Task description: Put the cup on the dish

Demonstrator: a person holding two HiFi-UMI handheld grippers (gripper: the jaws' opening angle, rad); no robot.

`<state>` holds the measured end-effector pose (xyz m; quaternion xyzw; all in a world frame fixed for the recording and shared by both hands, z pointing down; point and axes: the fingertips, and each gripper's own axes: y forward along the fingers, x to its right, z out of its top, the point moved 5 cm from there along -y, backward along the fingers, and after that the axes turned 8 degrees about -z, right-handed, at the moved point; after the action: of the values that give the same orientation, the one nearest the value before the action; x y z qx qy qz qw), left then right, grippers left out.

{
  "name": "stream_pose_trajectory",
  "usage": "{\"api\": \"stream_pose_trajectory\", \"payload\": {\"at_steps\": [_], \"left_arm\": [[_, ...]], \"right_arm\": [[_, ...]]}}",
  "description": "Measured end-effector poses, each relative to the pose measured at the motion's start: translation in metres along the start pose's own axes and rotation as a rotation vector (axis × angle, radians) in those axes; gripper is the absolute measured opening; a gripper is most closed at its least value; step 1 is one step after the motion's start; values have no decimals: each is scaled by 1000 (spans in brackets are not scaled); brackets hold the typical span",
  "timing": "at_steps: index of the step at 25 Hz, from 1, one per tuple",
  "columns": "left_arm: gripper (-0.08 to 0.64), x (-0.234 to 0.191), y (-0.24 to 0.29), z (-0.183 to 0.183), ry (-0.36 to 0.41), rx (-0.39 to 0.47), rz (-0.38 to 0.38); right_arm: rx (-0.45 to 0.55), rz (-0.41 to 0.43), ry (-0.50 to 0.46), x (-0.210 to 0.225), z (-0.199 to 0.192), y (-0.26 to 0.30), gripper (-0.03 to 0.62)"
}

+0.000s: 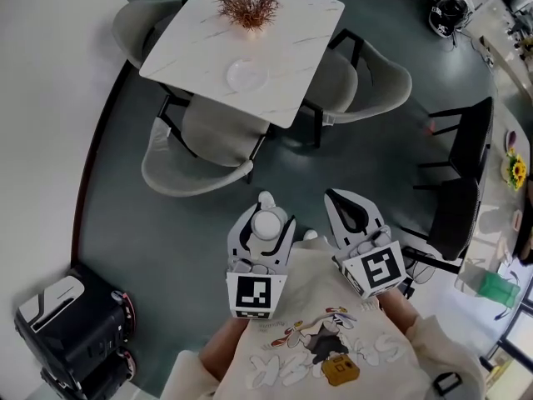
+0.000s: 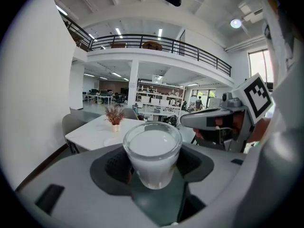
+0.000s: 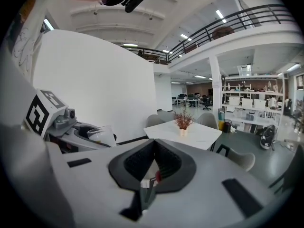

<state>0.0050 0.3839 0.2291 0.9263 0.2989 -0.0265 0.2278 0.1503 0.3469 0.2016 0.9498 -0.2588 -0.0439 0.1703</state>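
- The left gripper grasps a translucent white cup. The cup stands upright between the widely spread fingers, whose pads press its sides.
- The right gripper is clenched shut, fingers together with nothing between them. It sits just beside the left gripper's fingers.
- The dish, a small white plate, lies well ahead of both sets of fingertips. It rests on a white marble-patterned table, well apart from the cup.
- A reddish dried plant stands on the table beyond the dish, farther from the fingers.
- Grey padded chairs surround the table, one of them between the fingertips and the dish.
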Motion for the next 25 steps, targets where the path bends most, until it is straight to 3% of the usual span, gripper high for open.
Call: {"api": "stream_pose_trajectory", "payload": {"at_steps": [8, 14, 20, 25], "left_arm": [[272, -77, 3, 12, -10, 12, -19], [272, -104, 6, 10, -36, 2, -44], [272, -109, 16, 26, -35, 29, -53], [272, -118, 43, 32, -53, 14, -15]], "right_arm": [[27, -99, -16, -17, 26, 55, 5], [16, -149, -3, -19, 34, 73, 5], [6, -141, -11, -12, 43, 88, 5], [8, -108, -22, 11, 48, 109, 5]]}}
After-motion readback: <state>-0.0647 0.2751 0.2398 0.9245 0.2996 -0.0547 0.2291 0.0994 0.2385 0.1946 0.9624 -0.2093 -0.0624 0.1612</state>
